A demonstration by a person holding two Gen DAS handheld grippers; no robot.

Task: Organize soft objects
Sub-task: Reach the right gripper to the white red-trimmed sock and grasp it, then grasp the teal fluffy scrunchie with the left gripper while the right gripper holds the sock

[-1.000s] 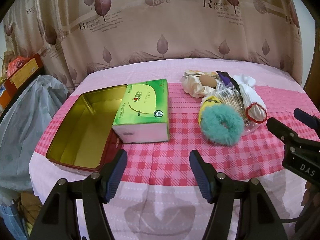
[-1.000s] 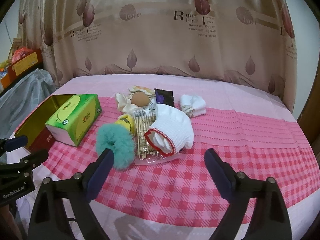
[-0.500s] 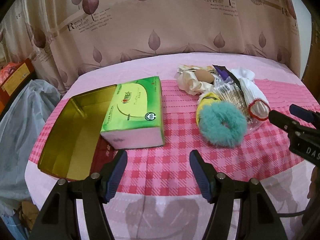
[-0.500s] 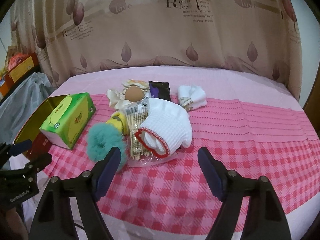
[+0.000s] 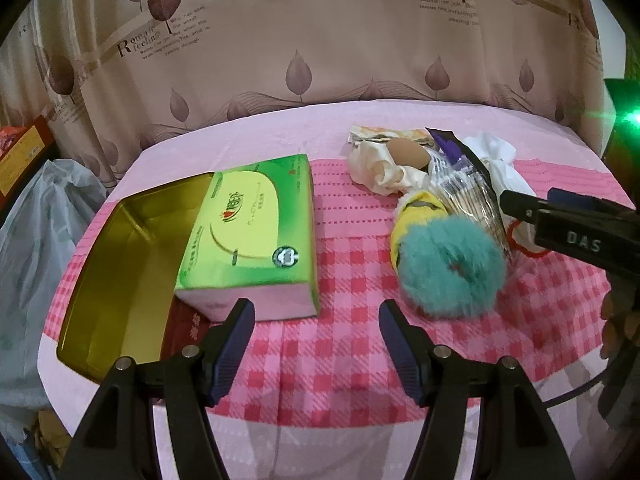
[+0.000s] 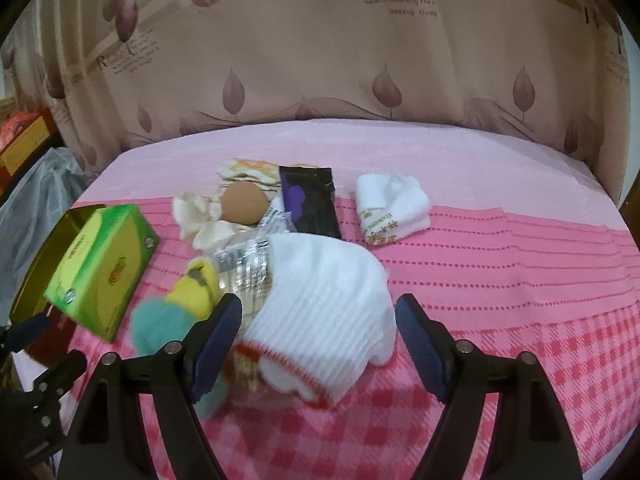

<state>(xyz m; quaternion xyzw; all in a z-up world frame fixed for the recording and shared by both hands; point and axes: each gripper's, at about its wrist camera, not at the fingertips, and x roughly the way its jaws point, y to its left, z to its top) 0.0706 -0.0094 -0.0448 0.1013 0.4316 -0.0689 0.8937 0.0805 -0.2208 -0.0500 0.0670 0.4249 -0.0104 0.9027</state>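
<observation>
A pile of soft things lies on the pink checked cloth: a fluffy teal scrunchie (image 5: 448, 268), a yellow plush piece (image 5: 420, 208), a white sock with red trim (image 6: 320, 304), cream cloth around a brown ball (image 6: 240, 204) and a folded white pair of socks (image 6: 390, 208). My right gripper (image 6: 318, 312) is open and low over the pile. The red-trimmed sock lies between its blue pads, which stand close to its sides without squeezing it. My left gripper (image 5: 316, 316) is open and empty above the cloth, between the green tissue box (image 5: 248, 232) and the scrunchie.
An open gold tin (image 5: 116, 272) lies left of the tissue box, at the table's left edge. A clear bag of cotton swabs (image 5: 472, 200) and a black and purple packet (image 6: 310, 204) sit in the pile. A patterned curtain hangs behind the table.
Both grippers have moved forward and down toward the table. The right jaws have narrowed and now straddle the white red-trimmed sock, which lay ahead of them before.
</observation>
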